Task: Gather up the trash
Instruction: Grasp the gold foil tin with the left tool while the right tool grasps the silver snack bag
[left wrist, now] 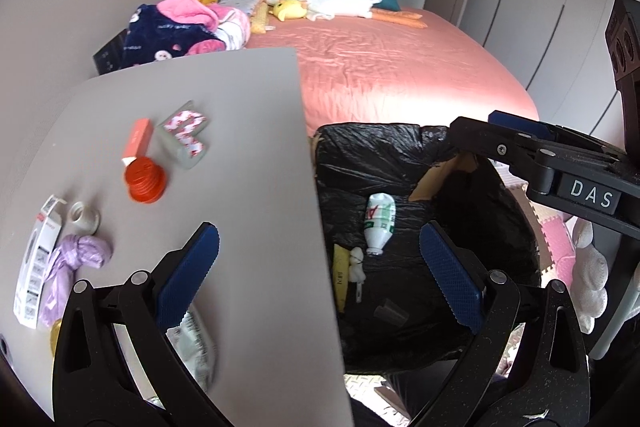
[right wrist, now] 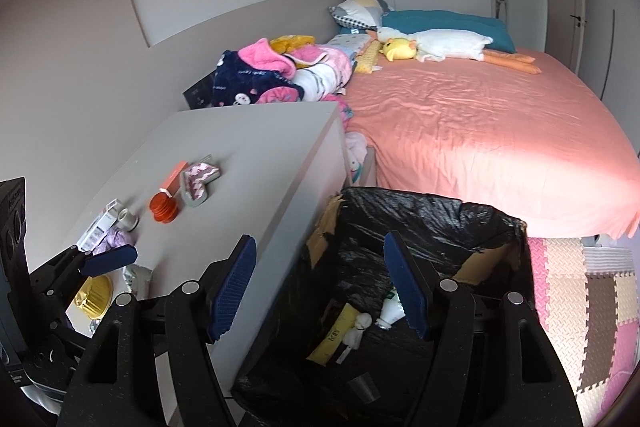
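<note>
A bin lined with a black bag stands between the grey table and the bed. Inside lie a white plastic bottle, a yellow packet, a white wad and a small grey cup. My left gripper is open and empty, straddling the table's edge and the bin. A crumpled white wrapper lies on the table under its left finger. My right gripper is open with nothing between its fingers, above the bin's near-left rim.
On the table are an orange box, a heart-shaped tin, a red ribbed piece, a white roll, a printed leaflet, a knotted purple bag and a gold foil cup. Pink bed behind; foam floor mats at right.
</note>
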The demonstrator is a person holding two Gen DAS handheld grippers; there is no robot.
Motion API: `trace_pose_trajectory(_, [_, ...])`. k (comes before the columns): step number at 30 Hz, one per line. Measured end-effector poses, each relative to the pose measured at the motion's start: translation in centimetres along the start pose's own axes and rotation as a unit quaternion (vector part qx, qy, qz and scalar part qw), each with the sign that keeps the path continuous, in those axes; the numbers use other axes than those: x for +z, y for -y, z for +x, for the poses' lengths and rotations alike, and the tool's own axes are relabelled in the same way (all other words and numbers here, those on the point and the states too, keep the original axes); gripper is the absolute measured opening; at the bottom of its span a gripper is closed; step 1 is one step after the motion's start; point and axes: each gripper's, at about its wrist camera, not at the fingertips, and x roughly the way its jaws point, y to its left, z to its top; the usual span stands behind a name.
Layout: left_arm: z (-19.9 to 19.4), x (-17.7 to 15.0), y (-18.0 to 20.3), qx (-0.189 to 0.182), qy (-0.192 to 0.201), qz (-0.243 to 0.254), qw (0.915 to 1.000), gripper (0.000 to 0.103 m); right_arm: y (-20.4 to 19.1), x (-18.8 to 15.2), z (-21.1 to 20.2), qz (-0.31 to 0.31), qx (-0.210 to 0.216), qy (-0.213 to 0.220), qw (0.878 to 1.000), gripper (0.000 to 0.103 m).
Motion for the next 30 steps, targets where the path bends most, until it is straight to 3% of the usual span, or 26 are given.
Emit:
trace_pose_trajectory(16, [-4.3, -3.9, -7.3, 0.083, 0.020, -0.060, 0.9946, 0.097, -8.0, -0.9, 1.8, -0.062, 0.051, -0.020, 0.997, 0.068])
trace_pose_trajectory(30, [-6.3, -8.0, -13.5, 0.166, 0.030, -0.132, 0.9767, 0.097, -13.4, -3.6, 4.0, -0.091, 0.105, -0.063, 0.988, 0.068])
